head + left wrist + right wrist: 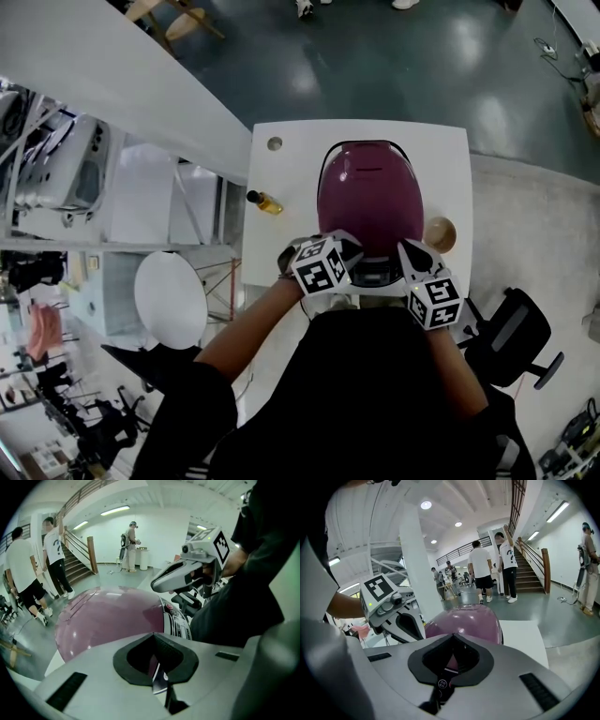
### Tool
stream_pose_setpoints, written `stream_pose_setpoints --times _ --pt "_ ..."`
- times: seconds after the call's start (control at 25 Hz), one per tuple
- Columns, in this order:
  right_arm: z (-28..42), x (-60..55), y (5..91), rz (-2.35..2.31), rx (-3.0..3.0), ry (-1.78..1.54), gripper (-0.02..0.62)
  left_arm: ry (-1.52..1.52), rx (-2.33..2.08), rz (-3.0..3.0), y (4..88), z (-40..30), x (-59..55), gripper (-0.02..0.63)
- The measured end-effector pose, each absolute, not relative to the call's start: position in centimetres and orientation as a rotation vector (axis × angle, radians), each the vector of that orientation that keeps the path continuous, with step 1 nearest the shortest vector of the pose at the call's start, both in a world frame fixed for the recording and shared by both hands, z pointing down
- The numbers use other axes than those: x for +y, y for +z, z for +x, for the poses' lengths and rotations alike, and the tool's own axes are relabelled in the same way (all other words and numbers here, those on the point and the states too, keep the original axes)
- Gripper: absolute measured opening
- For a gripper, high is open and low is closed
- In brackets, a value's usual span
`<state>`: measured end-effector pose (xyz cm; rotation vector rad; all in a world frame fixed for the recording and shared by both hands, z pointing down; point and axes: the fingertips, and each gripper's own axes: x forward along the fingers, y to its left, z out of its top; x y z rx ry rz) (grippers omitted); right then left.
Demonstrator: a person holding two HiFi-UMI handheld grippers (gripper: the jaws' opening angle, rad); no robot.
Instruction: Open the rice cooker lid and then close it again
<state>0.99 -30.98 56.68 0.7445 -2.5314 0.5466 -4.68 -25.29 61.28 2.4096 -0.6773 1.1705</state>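
Head view looks steeply down; both gripper views sit close, sharing the rice cooker (pixel 370 197)

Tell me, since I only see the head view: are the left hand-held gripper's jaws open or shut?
Observer: Shut. The left gripper view shows the left hand-held gripper with jaws together, nothing between them.
Operator: And the right one?
Observer: The right hand-held gripper is shut too, aimed at the buttons on the front of the rice cooker.
Operator: Anyone nearby?
Observer: Two people stand at the foot of a staircase beyond the table.

One rice cooker (pixel 370 192), one bottle (pixel 265 202), two grippers (pixel 349 247) (pixel 411 253)
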Motion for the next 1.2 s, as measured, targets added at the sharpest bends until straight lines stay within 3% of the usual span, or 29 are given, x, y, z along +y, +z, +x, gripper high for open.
stream_pose_setpoints --times 0.32,1.2 --pt "2.4 -28.3 56.1 0.83 -2.52 0.555 0.0 1.149 -0.745 2.5 60.9 -4.9 -25.2 0.003" --pt "9.5 -14.8 55.5 0.933 -2.419 0.547 0.0 0.256 -1.224 2.451 56.2 -4.8 -12.4 0.003"
